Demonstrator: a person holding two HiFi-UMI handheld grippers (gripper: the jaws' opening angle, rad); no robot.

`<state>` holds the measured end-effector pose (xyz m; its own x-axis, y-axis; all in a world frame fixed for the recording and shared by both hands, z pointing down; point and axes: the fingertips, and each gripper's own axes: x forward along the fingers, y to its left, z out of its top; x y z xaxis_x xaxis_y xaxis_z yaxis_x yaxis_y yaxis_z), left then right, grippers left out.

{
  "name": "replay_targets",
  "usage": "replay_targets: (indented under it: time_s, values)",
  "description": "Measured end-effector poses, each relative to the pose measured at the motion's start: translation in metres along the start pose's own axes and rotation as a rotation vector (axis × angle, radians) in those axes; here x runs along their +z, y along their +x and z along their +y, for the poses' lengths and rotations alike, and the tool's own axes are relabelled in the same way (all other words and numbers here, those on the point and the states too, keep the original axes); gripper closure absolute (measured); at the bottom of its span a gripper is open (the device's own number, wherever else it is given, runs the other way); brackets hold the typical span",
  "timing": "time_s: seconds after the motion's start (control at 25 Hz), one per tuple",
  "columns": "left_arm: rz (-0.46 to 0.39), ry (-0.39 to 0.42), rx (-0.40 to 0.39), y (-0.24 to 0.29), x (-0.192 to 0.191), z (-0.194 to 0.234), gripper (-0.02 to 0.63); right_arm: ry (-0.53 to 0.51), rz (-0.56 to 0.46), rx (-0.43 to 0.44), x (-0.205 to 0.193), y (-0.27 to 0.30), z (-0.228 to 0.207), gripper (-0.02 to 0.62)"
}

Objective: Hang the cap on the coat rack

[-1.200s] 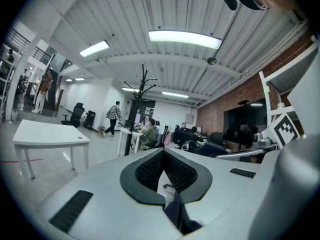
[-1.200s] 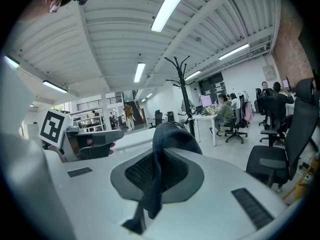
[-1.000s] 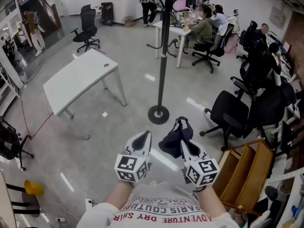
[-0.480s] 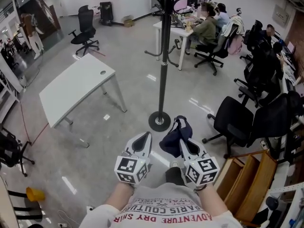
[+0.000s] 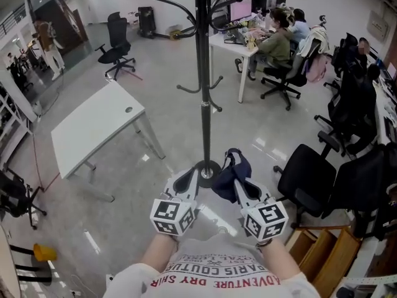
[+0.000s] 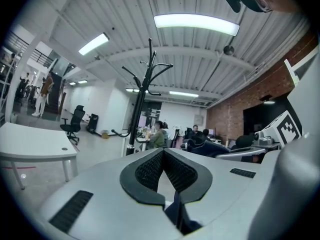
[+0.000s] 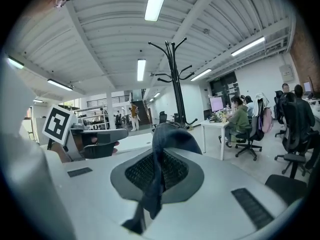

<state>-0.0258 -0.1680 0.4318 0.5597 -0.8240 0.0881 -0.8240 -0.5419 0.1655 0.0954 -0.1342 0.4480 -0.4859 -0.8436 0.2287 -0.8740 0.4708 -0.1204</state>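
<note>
A grey polished floor (image 5: pixel 155 185) spreads across an open office. A black coat rack (image 5: pixel 203 73) stands on it straight ahead of the person. Its pole rises from a round base to curved hooks at the top, with a lower ring of short hooks partway up. All the hooks in view are bare.

To the left of the rack is a white table (image 5: pixel 93 126) with slim legs. Black office chairs are scattered about, one (image 5: pixel 307 176) close on the right. Farther back on the right, people sit at a desk (image 5: pixel 231 42) crowded with screens. A wooden shelf unit (image 5: pixel 322 253) shows at the lower right edge.

The person holds both grippers out in front of the chest, side by side and pointing toward the rack. The left gripper (image 5: pixel 188 177) has its jaws closed together with nothing between the pads. In the head view its tips overlap the rack's base.

The right gripper (image 5: pixel 239 186) is clamped on the dark blue cap (image 5: pixel 228 174). It pinches a fold of the fabric between its pads, and the rest bunches up and over the jaw tips. The cap is in the air, low in front of the rack and well below the hooks, not touching the pole.
</note>
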Motion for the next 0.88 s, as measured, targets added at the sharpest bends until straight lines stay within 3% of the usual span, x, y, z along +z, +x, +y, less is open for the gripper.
replay_targets:
  time_s: [0.36, 0.6, 0.88]
  values:
    - [-0.027, -0.003, 0.029, 0.094, 0.020, -0.008, 0.600, -0.095, -0.041, 0.034, 0.059, 0.035, -0.094, 0.572]
    - [-0.030, 0.017, 0.075, 0.124, 0.034, 0.019, 0.600, -0.148, -0.092, 0.050, 0.094, 0.069, -0.121, 0.572]
    - [-0.028, 0.027, 0.021, 0.163, 0.046, 0.050, 0.600, -0.236, -0.152, 0.035, 0.155, 0.117, -0.133, 0.572]
